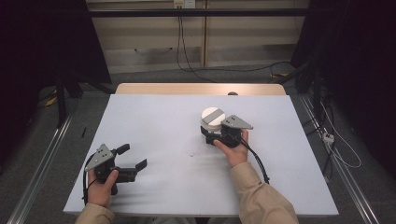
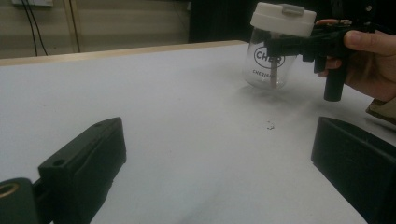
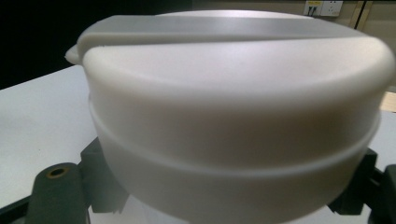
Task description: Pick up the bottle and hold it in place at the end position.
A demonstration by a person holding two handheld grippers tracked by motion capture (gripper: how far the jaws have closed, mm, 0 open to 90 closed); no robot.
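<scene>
From my remote station, the high view shows the right gripper (image 1: 211, 133) closed on a clear jar (image 1: 211, 125) near the middle of the white table (image 1: 159, 121), toward its far half. My left gripper view gives the side aspect: the jar (image 2: 271, 65) is transparent, bears dark lettering, and is capped by a white lid (image 2: 282, 18); the right gripper (image 2: 289, 45) clamps the glass just beneath that lid, and the right hand (image 2: 369, 60) wraps the handle. The jar's base looks to be on or just above the table; I cannot tell which. In the right gripper view the lid (image 3: 233, 93) sits directly ahead, with a grey strip across its top and a black jaw at each lower side of it. The left gripper (image 1: 133, 156) is near the table's front left corner, held by the left hand (image 1: 100, 184), its jaws spread wide and holding nothing. In its own view the left gripper (image 2: 219, 172) has bare table between its two black jaws. The two grippers are well apart. A small dark speck (image 2: 270, 125) lies on the table near the jar.
</scene>
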